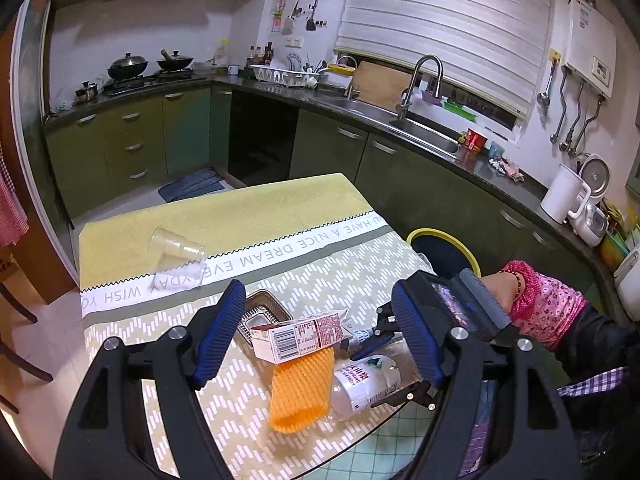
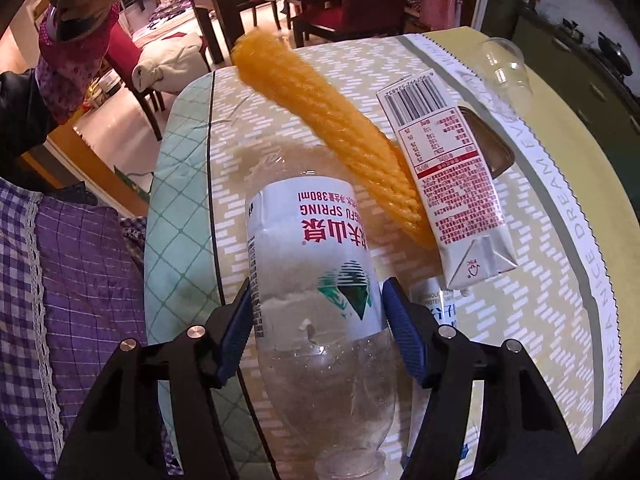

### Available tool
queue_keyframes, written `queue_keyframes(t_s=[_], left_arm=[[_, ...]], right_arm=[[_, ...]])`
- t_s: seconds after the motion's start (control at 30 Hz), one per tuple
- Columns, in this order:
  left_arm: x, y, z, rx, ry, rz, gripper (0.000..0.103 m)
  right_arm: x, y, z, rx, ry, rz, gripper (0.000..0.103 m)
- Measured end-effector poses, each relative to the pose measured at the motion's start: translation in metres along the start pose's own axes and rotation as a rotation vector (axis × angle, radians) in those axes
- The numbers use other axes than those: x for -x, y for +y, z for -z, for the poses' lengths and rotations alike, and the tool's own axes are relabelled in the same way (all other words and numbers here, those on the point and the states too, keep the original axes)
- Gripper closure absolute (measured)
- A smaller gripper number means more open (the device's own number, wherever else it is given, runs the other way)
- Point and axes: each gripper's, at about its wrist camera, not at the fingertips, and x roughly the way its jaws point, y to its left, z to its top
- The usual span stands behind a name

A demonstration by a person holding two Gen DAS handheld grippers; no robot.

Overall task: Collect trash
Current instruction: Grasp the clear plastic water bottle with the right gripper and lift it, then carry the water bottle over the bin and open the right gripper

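The right tool (image 2: 316, 320) straddles a clear plastic water bottle with a white label (image 2: 316, 264) that lies on its side on the cloth-covered counter (image 2: 532, 320). Its blue pads flank the bottle at the label's lower edge; the left pad touches the bottle's side, while whether the right pad presses on it I cannot tell. The bottle lies close to the counter's near edge, where the patterned cloth gives way to a pale green quilted border (image 2: 180, 216).

Just beyond the bottle lies an orange foam mesh sleeve (image 2: 340, 136), and a white and red drink carton (image 2: 452, 176) lies against the sleeve's far side, partly on top of it. The carton also covers part of a shallow silver foil tray (image 1: 266, 310). A small white plastic wrapper (image 2: 440, 304) peeks out beside the right pad.

The left tool (image 1: 320, 336) hovers above this cluster with its jaws wide and nothing between them. Past it, a clear plastic cup (image 1: 174, 246) lies tipped over near the counter's left edge, well apart from the rest. The yellow far end of the cloth (image 1: 260, 204) is open. Off the counter's right edge stands a yellow-rimmed bin with a dark liner (image 1: 444, 248), beside the hand and pink sleeve (image 1: 536, 304) behind the right tool.
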Motion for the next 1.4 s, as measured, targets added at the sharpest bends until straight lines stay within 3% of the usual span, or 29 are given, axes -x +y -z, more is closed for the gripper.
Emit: queue_keyframes(t_s=[0.23, 0.4, 0.57, 0.77, 0.97, 1.1, 1.23, 1.33, 1.4], left_arm=[[-0.002, 0.002, -0.001, -0.002, -0.003, 0.006, 0.031], [-0.01, -0.002, -0.001, -0.012, 0.006, 0.021, 0.031], [-0.015, -0.011, -0.001, -0.039, 0.017, 0.044, 0.031], [-0.03, -0.016, -0.001, -0.057, 0.039, 0.081, 0.031], [-0.043, -0.02, 0.002, -0.066, 0.058, 0.119, 0.031], [-0.051, -0.024, 0.005, -0.076, 0.078, 0.131, 0.031], [-0.057, -0.029, 0.007, -0.093, 0.108, 0.144, 0.031], [-0.065, -0.035, 0.011, -0.128, 0.136, 0.155, 0.028], [-0.071, -0.04, 0.015, -0.172, 0.158, 0.161, 0.027]], right_arm=[[0.03, 0.012, 0.017, -0.033, -0.07, -0.046, 0.041], [0.055, 0.011, 0.031, -0.095, -0.149, -0.012, 0.041], [0.089, -0.018, 0.063, -0.278, -0.264, 0.041, 0.041], [0.142, -0.066, 0.135, -0.597, -0.38, 0.156, 0.041], [0.18, -0.129, 0.232, -1.026, -0.314, 0.424, 0.041], [0.17, -0.165, 0.289, -1.273, -0.229, 0.448, 0.041], [0.151, -0.197, 0.324, -1.392, -0.174, 0.428, 0.039], [0.141, -0.21, 0.34, -1.461, -0.144, 0.462, 0.023], [0.143, -0.21, 0.348, -1.497, -0.164, 0.471, 0.023]])
